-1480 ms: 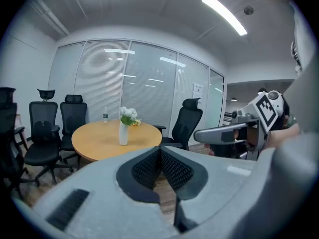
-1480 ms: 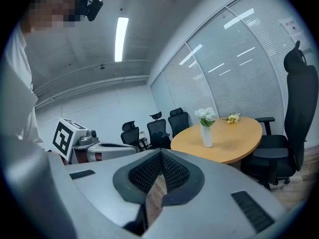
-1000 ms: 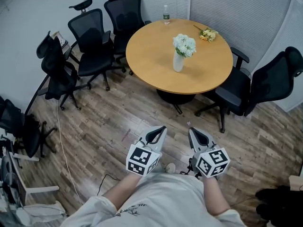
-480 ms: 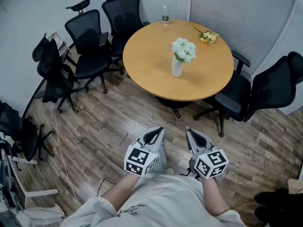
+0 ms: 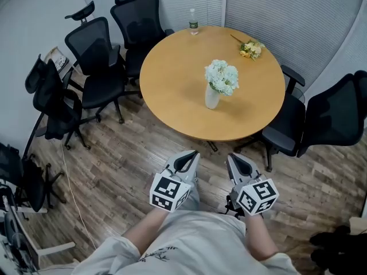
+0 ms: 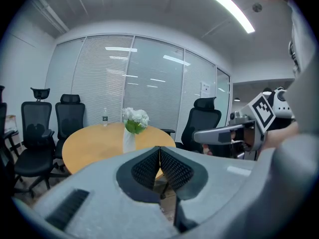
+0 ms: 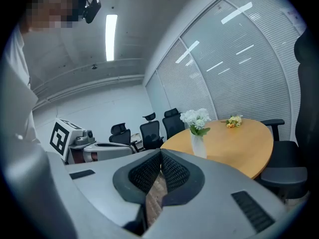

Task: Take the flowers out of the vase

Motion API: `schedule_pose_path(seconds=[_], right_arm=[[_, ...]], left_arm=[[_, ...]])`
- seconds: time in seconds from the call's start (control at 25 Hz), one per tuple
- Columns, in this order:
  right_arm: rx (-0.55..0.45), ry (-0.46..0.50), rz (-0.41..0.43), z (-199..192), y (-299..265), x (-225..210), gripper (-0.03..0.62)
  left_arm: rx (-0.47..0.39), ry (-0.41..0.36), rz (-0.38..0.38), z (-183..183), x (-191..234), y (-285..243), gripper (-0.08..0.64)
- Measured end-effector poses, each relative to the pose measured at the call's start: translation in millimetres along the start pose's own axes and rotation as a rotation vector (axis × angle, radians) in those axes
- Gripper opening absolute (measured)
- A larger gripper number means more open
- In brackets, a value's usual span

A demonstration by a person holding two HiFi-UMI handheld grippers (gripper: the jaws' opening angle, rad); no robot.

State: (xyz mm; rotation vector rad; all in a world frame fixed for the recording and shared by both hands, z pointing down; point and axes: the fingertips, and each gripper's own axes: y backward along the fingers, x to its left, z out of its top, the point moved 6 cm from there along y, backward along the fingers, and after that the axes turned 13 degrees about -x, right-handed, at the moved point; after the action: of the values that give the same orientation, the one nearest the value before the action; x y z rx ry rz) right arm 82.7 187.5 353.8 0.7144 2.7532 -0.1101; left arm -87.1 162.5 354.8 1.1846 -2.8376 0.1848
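Note:
A white vase (image 5: 212,97) holding white flowers (image 5: 222,77) with green leaves stands upright near the middle of a round wooden table (image 5: 172,90). The same vase (image 6: 128,140) and flowers (image 6: 136,117) show in the left gripper view, and the vase (image 7: 198,145) with its flowers (image 7: 196,118) in the right gripper view. My left gripper (image 5: 191,155) and right gripper (image 5: 233,159) hover over the floor, well short of the table edge. Both are shut and hold nothing.
A small yellow bouquet (image 5: 251,49) lies on the table's far right side and a water bottle (image 5: 193,22) stands at its far edge. Black office chairs (image 5: 94,62) crowd the left; two more chairs (image 5: 330,119) sit on the right. A cable (image 5: 71,193) trails across the wood floor.
The table and vase have drawn closer and lower in the head view as the person walks toward them. Both grippers stay shut in the same pose.

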Motion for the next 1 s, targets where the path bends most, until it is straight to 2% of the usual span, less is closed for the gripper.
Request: schedule_pose_path(seconds=[0.44,0.64,1.0], right_arm=[[-0.02,-0.013,-0.097,11.3,-110.3,-52.2,0.007],[-0.014,-0.004,-0.138,11.9,-146.9,-60.8,0.006],[0.013,-0.015,-0.189,8.4,-173.7,-80.6,0.007]], left_arm=[[-0.001,-0.019,-0.117,21.2,96.4,-87.8,0.011],[0.002,-0.021,-0.156,26.9,133.0,-112.7,0.011],[0.036,-0.023,-0.22,18.8,154.4,-154.2,0.011]])
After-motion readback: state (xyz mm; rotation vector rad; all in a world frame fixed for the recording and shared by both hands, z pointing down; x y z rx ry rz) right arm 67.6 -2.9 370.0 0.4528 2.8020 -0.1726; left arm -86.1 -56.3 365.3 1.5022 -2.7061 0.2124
